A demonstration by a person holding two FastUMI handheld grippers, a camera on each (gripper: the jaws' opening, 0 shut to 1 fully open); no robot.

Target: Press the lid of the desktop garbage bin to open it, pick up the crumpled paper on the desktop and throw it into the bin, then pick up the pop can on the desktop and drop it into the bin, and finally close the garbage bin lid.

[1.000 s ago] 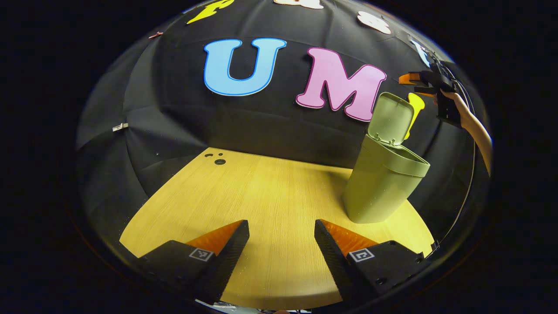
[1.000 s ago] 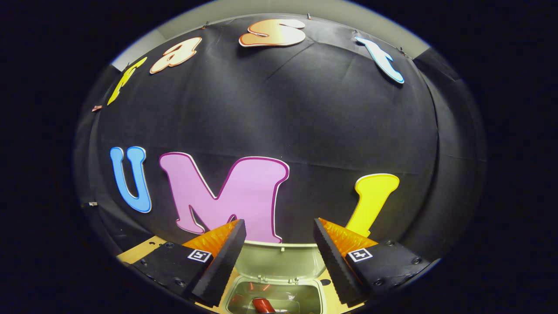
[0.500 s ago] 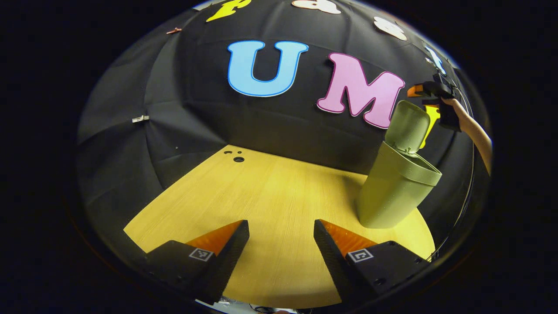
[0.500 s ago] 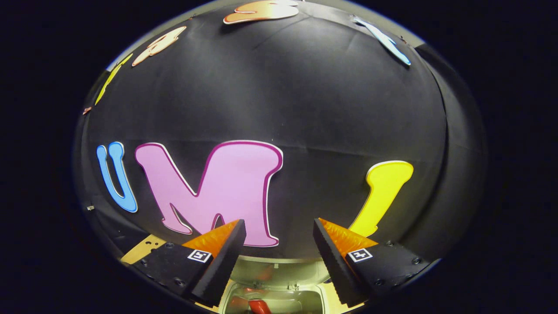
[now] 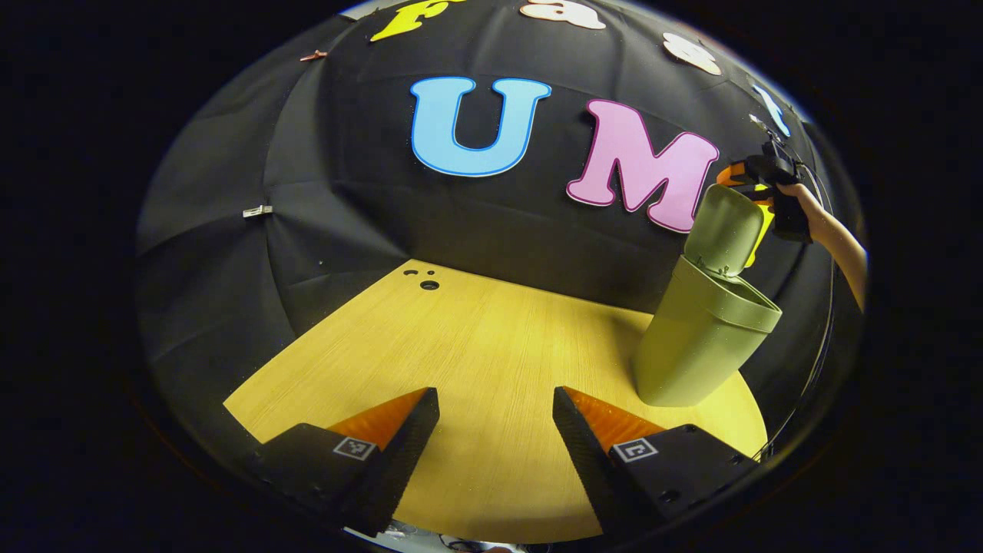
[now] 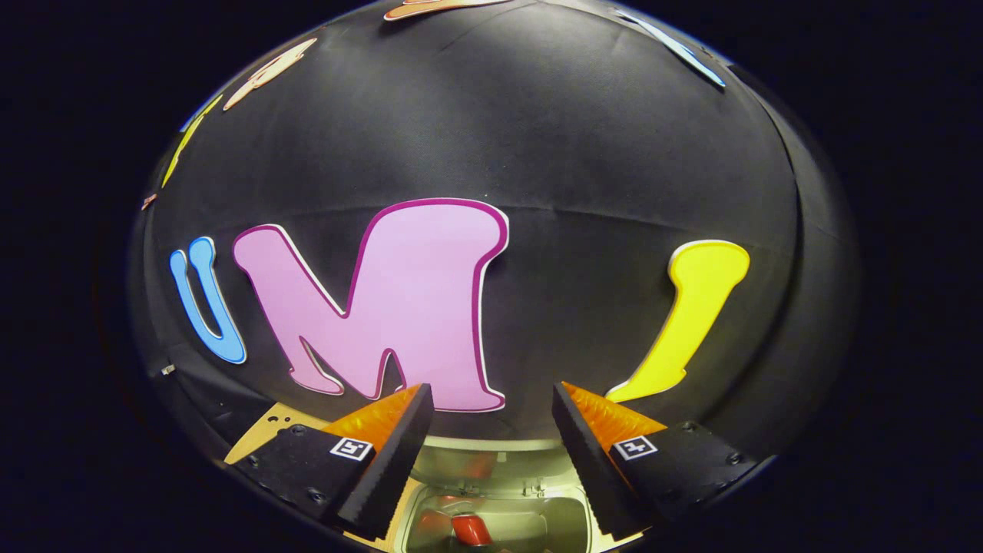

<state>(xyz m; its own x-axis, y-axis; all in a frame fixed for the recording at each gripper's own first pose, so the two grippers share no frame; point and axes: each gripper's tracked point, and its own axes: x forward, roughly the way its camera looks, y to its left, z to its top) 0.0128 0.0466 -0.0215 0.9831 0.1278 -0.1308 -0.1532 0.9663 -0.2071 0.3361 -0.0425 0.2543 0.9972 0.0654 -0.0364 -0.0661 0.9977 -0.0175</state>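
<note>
The green garbage bin (image 5: 703, 338) stands at the right of the wooden desktop (image 5: 476, 361), its lid (image 5: 726, 229) swung up. My left gripper (image 5: 495, 403) hovers open low over the desktop, nothing between its fingers. My right gripper (image 5: 741, 180), held by a hand, is up beside the top edge of the raised lid. In the right gripper view my right gripper (image 6: 491, 399) is open just above the lid (image 6: 491, 461), looking down into the bin's mouth (image 6: 499, 526), where the red pop can (image 6: 470, 530) lies inside.
Small holes (image 5: 426, 280) mark the far left part of the desktop. A person's forearm (image 5: 837, 242) reaches in at the right behind the bin. The booth's black cloth wall closes in right behind the bin.
My right gripper has moved forward and down toward the top of the raised lid. My left gripper's view has drifted left, so the bin sits farther right.
</note>
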